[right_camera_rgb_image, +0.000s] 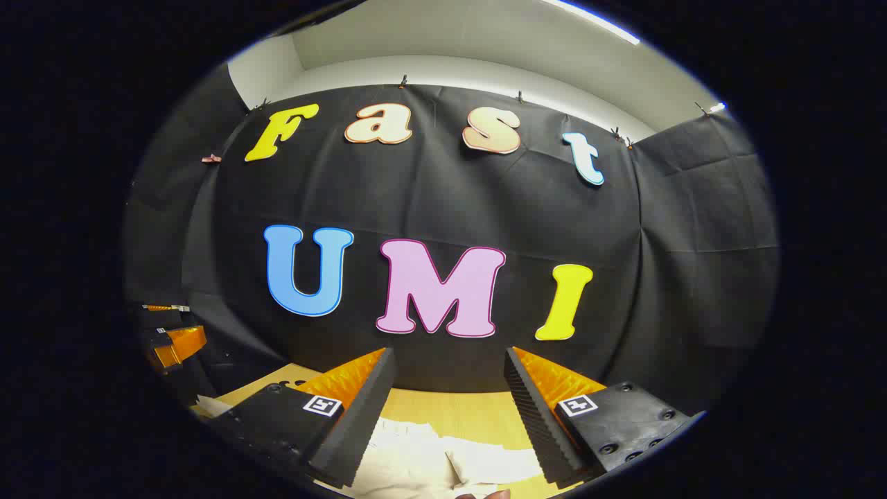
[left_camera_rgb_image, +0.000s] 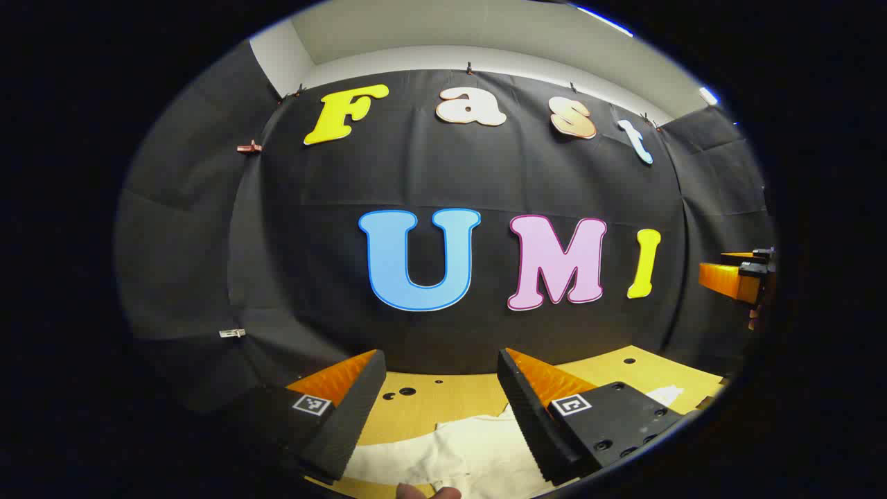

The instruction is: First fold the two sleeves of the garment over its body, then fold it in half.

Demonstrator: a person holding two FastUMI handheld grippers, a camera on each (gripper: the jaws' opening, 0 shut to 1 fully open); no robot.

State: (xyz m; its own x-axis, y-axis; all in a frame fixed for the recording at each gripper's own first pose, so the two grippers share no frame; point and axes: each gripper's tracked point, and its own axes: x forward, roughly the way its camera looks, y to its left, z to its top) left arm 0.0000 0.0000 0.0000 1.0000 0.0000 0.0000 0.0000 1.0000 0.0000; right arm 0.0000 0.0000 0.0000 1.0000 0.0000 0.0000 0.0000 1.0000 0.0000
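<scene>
A white garment (left_camera_rgb_image: 478, 450) lies on the wooden table (left_camera_rgb_image: 443, 395), low in the left gripper view between and below my fingers. My left gripper (left_camera_rgb_image: 440, 364) is open and raised above it, holding nothing. In the right gripper view the same white garment (right_camera_rgb_image: 443, 457) lies rumpled on the table (right_camera_rgb_image: 457, 409) beneath my right gripper (right_camera_rgb_image: 450, 360), which is also open and empty. The right gripper (left_camera_rgb_image: 738, 274) shows at the far right edge of the left gripper view. The left gripper (right_camera_rgb_image: 173, 343) shows at the far left edge of the right gripper view.
The black cloth wall (left_camera_rgb_image: 443, 180) stands close behind the table and wraps round both sides. The tabletop has several small holes (left_camera_rgb_image: 407, 391) near its back edge. A fingertip (left_camera_rgb_image: 423, 491) shows at the bottom edge of the left gripper view.
</scene>
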